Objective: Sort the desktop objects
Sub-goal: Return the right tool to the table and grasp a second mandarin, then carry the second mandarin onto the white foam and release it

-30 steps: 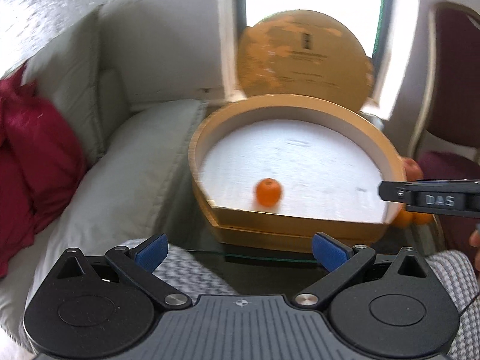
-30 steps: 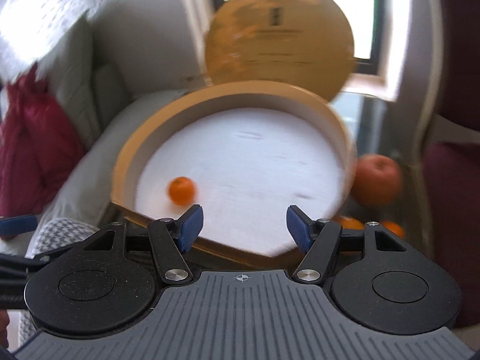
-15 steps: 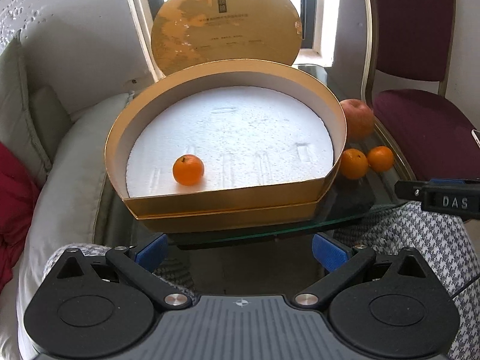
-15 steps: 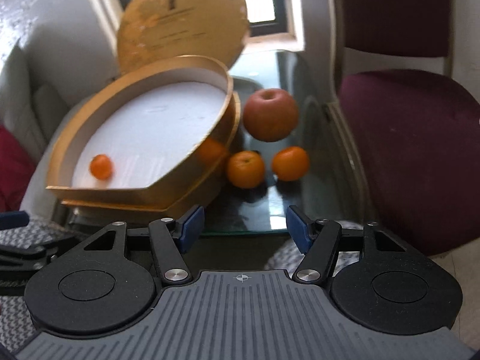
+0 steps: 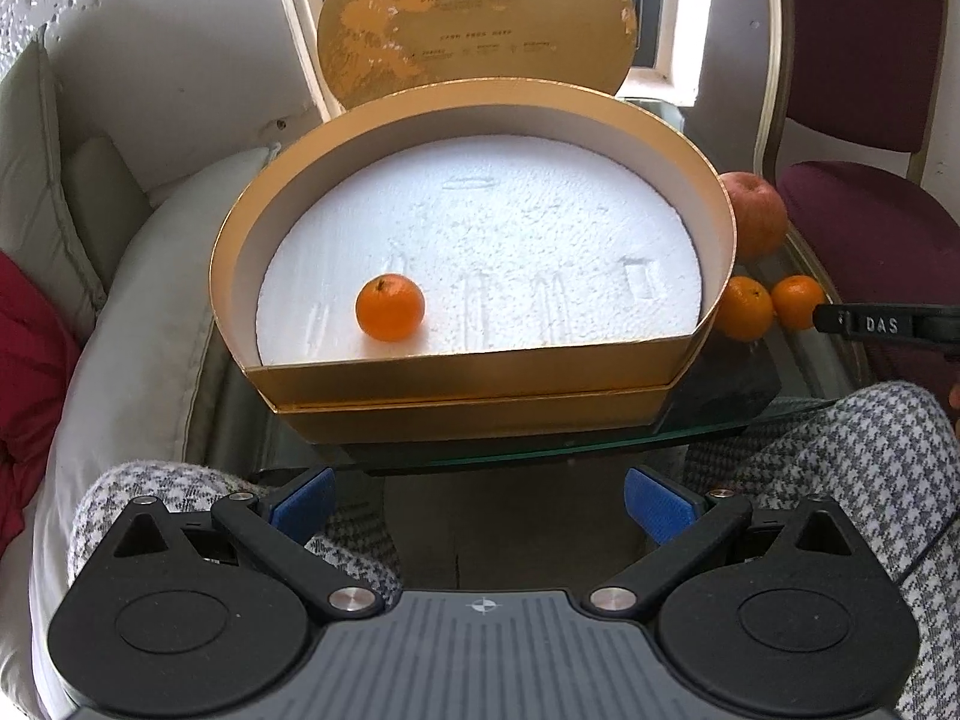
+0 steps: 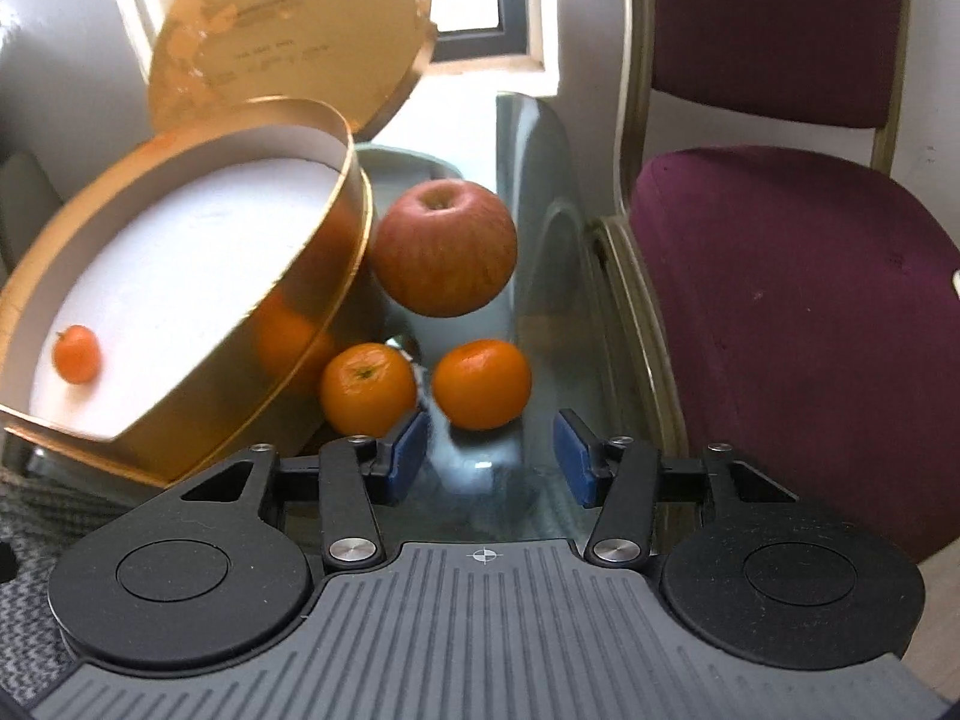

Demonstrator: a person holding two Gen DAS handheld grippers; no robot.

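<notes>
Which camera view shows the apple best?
The right wrist view: the apple shows whole, stem dimple included, standing beside the gold box. In the left wrist view the box wall hides part of it.

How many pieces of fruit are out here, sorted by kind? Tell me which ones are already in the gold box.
Mandarins: 3. One sits in the gold box at; two sit on the glass table at and.
Apples: 1, on the table beside the box.
Total: 4 pieces of fruit, 1 boxed and 3 outside.
</notes>
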